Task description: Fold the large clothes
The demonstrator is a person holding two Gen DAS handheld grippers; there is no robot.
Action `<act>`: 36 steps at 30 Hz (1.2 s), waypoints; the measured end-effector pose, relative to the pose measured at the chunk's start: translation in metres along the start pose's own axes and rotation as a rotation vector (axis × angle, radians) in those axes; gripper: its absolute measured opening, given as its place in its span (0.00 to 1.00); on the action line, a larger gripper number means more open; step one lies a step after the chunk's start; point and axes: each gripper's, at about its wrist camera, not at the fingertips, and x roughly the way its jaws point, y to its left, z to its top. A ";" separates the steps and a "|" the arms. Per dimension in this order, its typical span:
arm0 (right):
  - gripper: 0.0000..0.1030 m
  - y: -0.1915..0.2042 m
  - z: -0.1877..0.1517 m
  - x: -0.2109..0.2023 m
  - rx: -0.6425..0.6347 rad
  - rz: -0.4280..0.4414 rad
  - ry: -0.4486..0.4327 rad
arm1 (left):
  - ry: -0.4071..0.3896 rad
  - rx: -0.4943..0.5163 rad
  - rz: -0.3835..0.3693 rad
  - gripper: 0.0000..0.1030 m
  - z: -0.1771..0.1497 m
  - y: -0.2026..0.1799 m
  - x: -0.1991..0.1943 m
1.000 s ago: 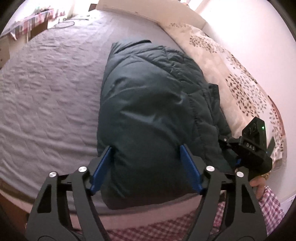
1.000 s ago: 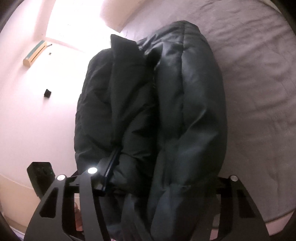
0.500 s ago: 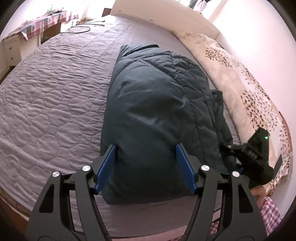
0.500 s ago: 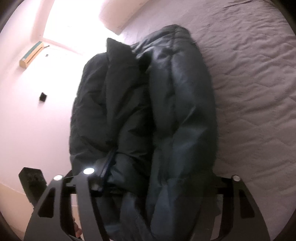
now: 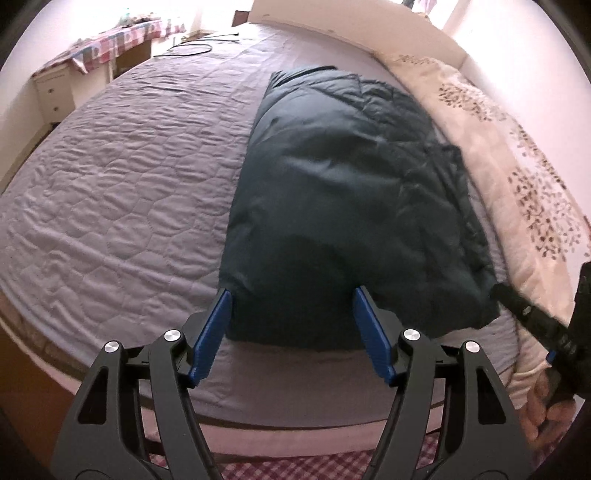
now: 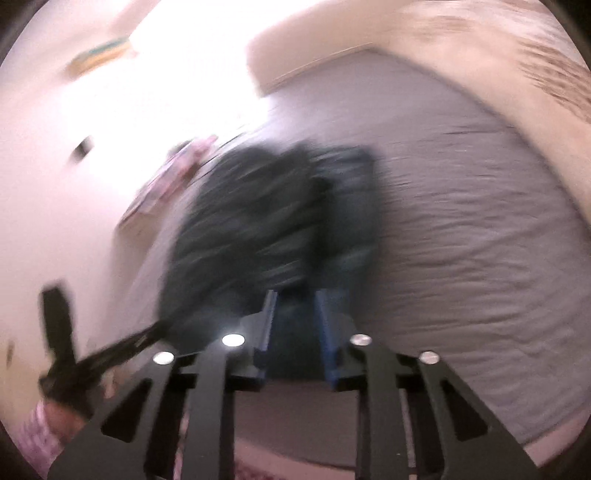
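On the bed (image 5: 122, 192), I have the folded dark jacket (image 5: 343, 192) dead ahead of both tools.
Its long axis runs away from me toward the headboard (image 5: 354, 33), floral duvet (image 5: 517, 155) alongside. My left hand-held gripper (image 5: 291, 306) stands released, straddling the jacket's near end; the right hand-held gripper (image 6: 295, 306), blurred, has just been closing, with no cloth clearly pinched. Nothing blocks either.

We see the right wrist view smeared by motion: the dark jacket (image 6: 273, 229) is a blur, and we cannot tell whether the right gripper (image 6: 295, 306) pinches anything.
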 end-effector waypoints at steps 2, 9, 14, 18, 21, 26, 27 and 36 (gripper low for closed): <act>0.08 -0.010 -0.004 0.016 0.008 -0.059 0.065 | 0.012 -0.003 0.027 0.65 -0.003 0.000 0.002; 0.00 -0.044 -0.019 0.048 0.117 -0.052 0.187 | 0.037 -0.024 0.070 0.65 -0.009 -0.001 0.007; 0.00 -0.033 -0.015 0.045 0.080 -0.093 0.176 | 0.040 -0.019 0.054 0.65 -0.011 -0.009 -0.006; 0.00 -0.012 -0.013 0.028 0.027 -0.158 0.146 | 0.043 0.011 0.044 0.73 -0.020 -0.015 -0.019; 0.01 0.002 -0.015 0.014 -0.018 -0.201 0.118 | 0.044 0.040 0.040 0.76 -0.028 -0.017 -0.028; 0.27 0.028 -0.032 -0.013 -0.031 -0.249 0.077 | 0.056 0.064 0.038 0.76 -0.042 -0.018 -0.038; 0.28 0.032 -0.037 -0.017 -0.018 -0.258 0.078 | 0.054 0.061 0.034 0.77 -0.044 -0.017 -0.040; 0.40 0.057 -0.065 -0.016 0.057 -0.348 0.047 | 0.070 0.070 0.002 0.85 -0.060 -0.017 -0.047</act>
